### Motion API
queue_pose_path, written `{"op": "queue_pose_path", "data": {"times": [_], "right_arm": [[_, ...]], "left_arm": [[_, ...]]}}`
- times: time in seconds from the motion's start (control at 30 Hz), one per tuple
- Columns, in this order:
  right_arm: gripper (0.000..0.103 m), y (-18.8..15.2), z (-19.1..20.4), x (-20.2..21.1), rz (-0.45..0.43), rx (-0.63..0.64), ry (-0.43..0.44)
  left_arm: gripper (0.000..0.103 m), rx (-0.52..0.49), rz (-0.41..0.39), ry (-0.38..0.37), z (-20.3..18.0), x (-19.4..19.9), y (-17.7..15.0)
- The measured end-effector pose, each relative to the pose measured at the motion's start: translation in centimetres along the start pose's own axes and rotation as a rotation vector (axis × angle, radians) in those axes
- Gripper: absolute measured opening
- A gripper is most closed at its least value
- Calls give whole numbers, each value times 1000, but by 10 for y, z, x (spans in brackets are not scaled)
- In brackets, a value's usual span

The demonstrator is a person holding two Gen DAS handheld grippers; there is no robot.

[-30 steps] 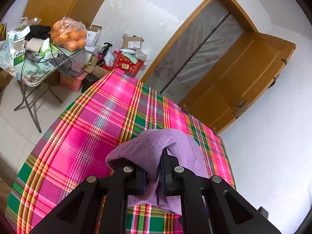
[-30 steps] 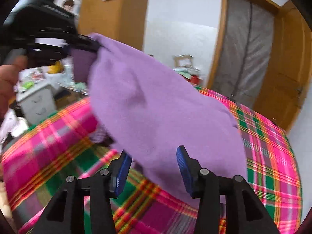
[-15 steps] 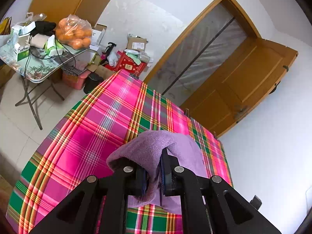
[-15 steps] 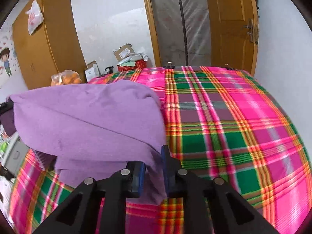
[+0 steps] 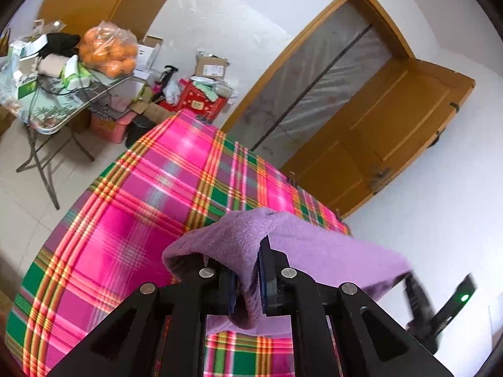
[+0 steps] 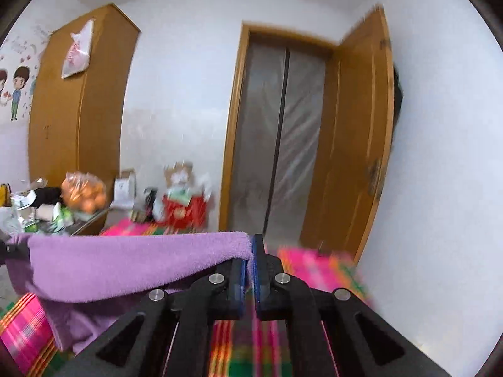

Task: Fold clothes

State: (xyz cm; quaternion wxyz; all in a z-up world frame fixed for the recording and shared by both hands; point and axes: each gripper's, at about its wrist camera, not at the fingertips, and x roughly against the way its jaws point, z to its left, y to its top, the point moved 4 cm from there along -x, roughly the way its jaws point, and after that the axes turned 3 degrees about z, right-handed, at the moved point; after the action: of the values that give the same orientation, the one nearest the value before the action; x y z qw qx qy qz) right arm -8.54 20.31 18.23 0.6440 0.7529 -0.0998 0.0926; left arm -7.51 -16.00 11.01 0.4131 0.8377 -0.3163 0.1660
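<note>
A purple fleece garment (image 5: 301,248) hangs stretched between both grippers above the bed with the pink and green plaid cover (image 5: 132,220). My left gripper (image 5: 246,278) is shut on one corner of it. My right gripper (image 6: 248,270) is shut on the other corner, and the garment (image 6: 125,264) runs left from it as a taut band, its lower part drooping toward the bed (image 6: 22,336). The right gripper also shows blurred at the lower right of the left wrist view (image 5: 421,308).
A folding table (image 5: 53,106) with a bag of oranges (image 5: 108,50) and clutter stands left of the bed. Boxes (image 5: 201,94) lie on the floor by the wall. An open wooden door (image 5: 386,132) and a wardrobe (image 6: 75,119) stand behind.
My right gripper shut on the garment's free corner, then lifted and pulled it away to the right, stretching the cloth between both grippers. The left gripper kept its hold.
</note>
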Motion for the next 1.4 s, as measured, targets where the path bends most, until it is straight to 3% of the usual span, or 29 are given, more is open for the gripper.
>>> {"op": "queue_pose_path", "data": {"times": [0.2, 0.27, 0.47, 0.77, 0.87, 1.13, 1.4], "right_arm": [[4, 19, 20, 31, -149, 145, -72], [4, 4, 31, 29, -120, 197, -53], [3, -61, 59, 44, 61, 239, 110], [3, -99, 100, 100, 157, 159, 465], [3, -118, 118, 108, 190, 185, 539], [3, -161, 159, 107, 316, 205, 673], [4, -182, 176, 111, 366, 256, 694]], "left_arm": [[11, -35, -16, -47, -16, 9, 2], [11, -37, -25, -40, -14, 13, 3], [11, 5, -33, 33, 16, 21, 3], [11, 82, -5, 144, 69, 26, -10], [11, 105, 29, 180, 86, 25, -23], [11, 83, 86, 208, 101, 34, -62], [15, 65, 110, 258, 104, 55, -92]]}}
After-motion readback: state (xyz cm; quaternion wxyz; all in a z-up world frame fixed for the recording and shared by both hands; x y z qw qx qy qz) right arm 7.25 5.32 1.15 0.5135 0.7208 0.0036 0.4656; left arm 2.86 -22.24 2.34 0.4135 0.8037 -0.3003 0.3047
